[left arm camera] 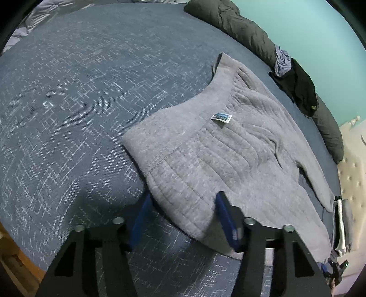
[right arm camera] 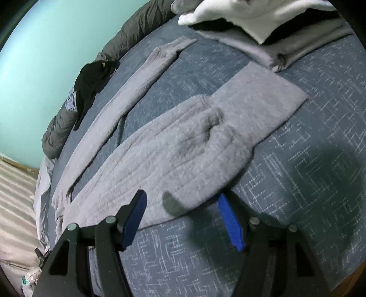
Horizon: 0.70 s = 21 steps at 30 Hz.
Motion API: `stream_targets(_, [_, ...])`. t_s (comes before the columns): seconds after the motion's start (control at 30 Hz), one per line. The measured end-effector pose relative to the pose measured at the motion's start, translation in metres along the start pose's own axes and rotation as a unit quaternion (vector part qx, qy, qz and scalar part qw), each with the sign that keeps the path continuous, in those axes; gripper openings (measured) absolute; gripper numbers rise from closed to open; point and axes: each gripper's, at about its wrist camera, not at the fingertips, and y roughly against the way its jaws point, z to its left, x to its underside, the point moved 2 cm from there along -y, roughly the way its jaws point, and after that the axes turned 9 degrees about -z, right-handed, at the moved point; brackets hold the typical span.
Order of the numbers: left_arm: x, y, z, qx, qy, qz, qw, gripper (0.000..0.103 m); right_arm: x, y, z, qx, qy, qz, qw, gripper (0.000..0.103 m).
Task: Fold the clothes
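Observation:
A grey quilted fleece sweater (left arm camera: pixel 219 155) lies spread flat on the bed, with a small label (left arm camera: pixel 221 118) on its body. In the left wrist view my left gripper (left arm camera: pixel 184 195) straddles the sweater's near corner. One blue pad sits at the fabric's edge and the other rests over the cloth, with the jaws apart and the fabric lying flat between them. In the right wrist view the sweater (right arm camera: pixel 178 150) shows one long sleeve (right arm camera: pixel 137 80) stretched out and the other sleeve (right arm camera: pixel 256 98) angled away. My right gripper (right arm camera: pixel 182 193) stands open around its near edge, not pinching it.
The bed cover (left arm camera: pixel 68 114) is blue with a pale line pattern. A dark rolled duvet (left arm camera: pixel 240 25) and a black garment (left arm camera: pixel 299 89) lie along the teal wall. A stack of folded clothes (right arm camera: pixel 251 20) sits beyond the sweater. The wooden bed edge (left arm camera: pixel 22 258) is near.

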Motion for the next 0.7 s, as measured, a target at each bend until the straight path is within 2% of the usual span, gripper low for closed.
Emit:
stream_targets(0.03, [-0.001, 0.001, 0.0, -0.001, -0.002, -0.004, 1.0, 0.032, -0.001, 0.001, 0.0, 0.001, 0.0, -0.007, 1.0, 0.065])
stream_targets(0.07, [-0.002, 0.003, -0.001, 0.002, -0.005, -0.009, 0.9999, 0.023, -0.003, 0.002, 0.0, 0.004, 0.0, -0.012, 1.0, 0.062])
stream_targets(0.1, [-0.003, 0.005, -0.003, 0.006, -0.008, -0.012, 0.9999, 0.015, -0.004, 0.003, 0.002, 0.005, 0.007, -0.014, 1.0, 0.047])
stream_targets(0.2, [-0.007, 0.012, -0.007, 0.012, -0.022, -0.018, 0.9995, 0.009, -0.007, 0.007, 0.009, 0.01, 0.028, -0.02, 0.999, 0.01])
stream_targets(0.23, [-0.009, 0.015, -0.009, 0.014, -0.025, -0.021, 0.9994, 0.008, -0.008, 0.008, 0.011, 0.011, 0.035, -0.022, 0.999, 0.006])
stream_targets(0.37, [-0.019, 0.03, -0.012, 0.027, -0.023, -0.035, 0.9988, 0.007, -0.019, 0.027, 0.017, -0.009, 0.04, -0.047, 0.998, 0.003])
stream_targets(0.53, [-0.029, 0.054, -0.014, 0.049, -0.023, -0.044, 0.9975, 0.006, -0.039, 0.054, 0.02, -0.007, 0.057, -0.055, 0.997, 0.003])
stream_targets(0.7, [-0.021, 0.059, -0.008, 0.066, -0.007, -0.038, 0.9971, 0.006, -0.032, 0.05, 0.005, 0.014, 0.063, -0.031, 0.997, 0.003])
